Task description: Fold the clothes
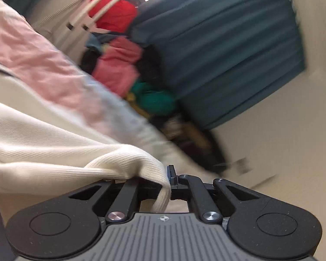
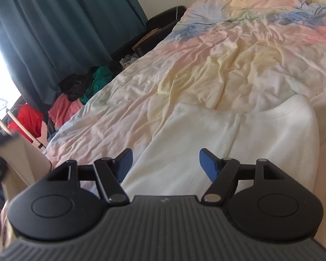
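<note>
Mid-fold: left gripper [image 1: 170,181] clamped on cream knit top [image 2: 239,143] edge, top lying on bed [image 2: 184,69]. Right gripper [image 2: 165,163] open, hovering above it. Next: carry edge across.

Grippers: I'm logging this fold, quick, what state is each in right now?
Left gripper: shut on the cream ribbed garment.
Right gripper: open, holding nothing, above the cream garment on the bed.

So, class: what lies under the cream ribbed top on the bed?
Under the cream ribbed top lies the pastel bedcover, showing around its far and left edges. Whatever sits directly beneath the top is covered.
</note>
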### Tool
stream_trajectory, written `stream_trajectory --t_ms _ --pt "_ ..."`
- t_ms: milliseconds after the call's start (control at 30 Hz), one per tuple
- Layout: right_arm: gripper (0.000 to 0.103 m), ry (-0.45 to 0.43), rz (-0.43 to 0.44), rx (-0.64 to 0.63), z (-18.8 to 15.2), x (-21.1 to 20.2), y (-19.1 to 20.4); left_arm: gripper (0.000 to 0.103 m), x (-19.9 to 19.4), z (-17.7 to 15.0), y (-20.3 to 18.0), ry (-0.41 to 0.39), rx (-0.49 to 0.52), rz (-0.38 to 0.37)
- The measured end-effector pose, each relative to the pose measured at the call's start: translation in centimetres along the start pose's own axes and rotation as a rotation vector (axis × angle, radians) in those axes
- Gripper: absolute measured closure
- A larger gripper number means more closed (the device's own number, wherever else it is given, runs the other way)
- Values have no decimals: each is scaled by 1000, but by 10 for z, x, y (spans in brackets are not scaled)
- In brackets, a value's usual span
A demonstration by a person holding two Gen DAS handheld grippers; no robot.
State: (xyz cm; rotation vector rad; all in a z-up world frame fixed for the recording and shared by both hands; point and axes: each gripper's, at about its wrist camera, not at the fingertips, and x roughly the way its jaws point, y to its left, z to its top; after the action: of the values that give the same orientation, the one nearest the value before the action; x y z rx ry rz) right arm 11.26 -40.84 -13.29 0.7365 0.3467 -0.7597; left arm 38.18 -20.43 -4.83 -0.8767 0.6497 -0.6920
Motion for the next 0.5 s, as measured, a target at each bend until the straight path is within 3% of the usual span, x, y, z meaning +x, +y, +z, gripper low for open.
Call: stream_trajectory --t_ms 67,133,167,333,400,500 --pt "32 -6 2 -2 1 -2 1 97 -17 11 -1 -27 -53 -99" --pt "32 -12 7 -12 1 -3 3 96 -32 14 6 -40 -19 -95" --pt "32 -13 9 -17 0 -4 3 90 -38 14 10 -36 6 -80" --pt "32 -8 53 -31 -3 -5 7 53 -67 -13 33 136 188 110" --pt "32 3 88 -36 -5 -6 10 35 -94 -25 39 167 247 167" --pt "32 13 136 -52 -7 -9 15 26 -143 -40 40 189 354 264"
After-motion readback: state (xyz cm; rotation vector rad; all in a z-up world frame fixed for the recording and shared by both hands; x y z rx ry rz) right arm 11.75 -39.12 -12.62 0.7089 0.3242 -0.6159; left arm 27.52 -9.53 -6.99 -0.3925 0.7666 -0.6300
